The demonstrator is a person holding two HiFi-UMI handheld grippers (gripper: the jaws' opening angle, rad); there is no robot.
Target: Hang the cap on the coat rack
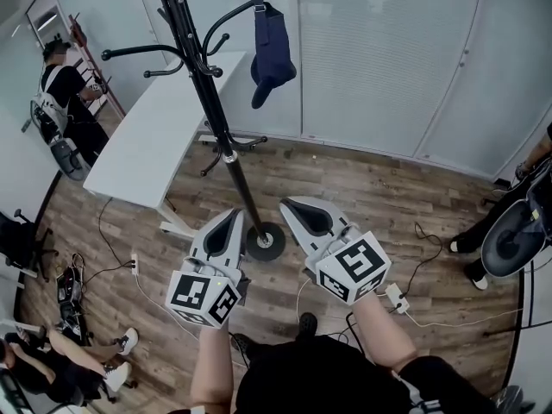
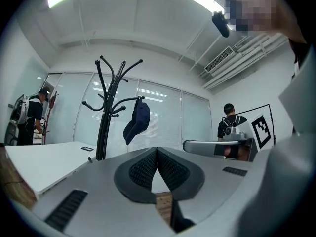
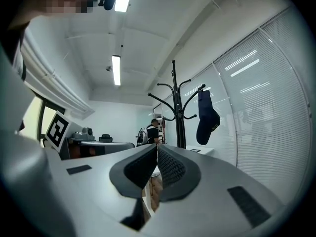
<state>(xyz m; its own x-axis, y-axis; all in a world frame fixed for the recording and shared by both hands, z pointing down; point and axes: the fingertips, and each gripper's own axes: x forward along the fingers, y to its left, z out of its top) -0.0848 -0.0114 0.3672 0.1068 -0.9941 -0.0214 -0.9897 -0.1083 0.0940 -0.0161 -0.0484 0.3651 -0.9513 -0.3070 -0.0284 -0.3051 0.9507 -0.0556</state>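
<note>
The cap (image 1: 272, 54) hangs from an upper hook of the rack (image 1: 207, 84), well apart from both grippers. The left gripper (image 1: 233, 216) sits just beside the rack base, jaws together with nothing between them. The right gripper (image 1: 293, 205) sits on the opposite side of the base, jaws likewise together and empty.

Closed tongs (image 3: 157, 148), cap (image 3: 207, 118) hanging on coat rack (image 3: 176, 107)

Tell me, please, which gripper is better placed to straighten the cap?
Right, probably: the cap hangs right of the coat rack pole, on the same side as the right gripper; the left gripper would reach across the pole. Both are shut, empty.
</note>
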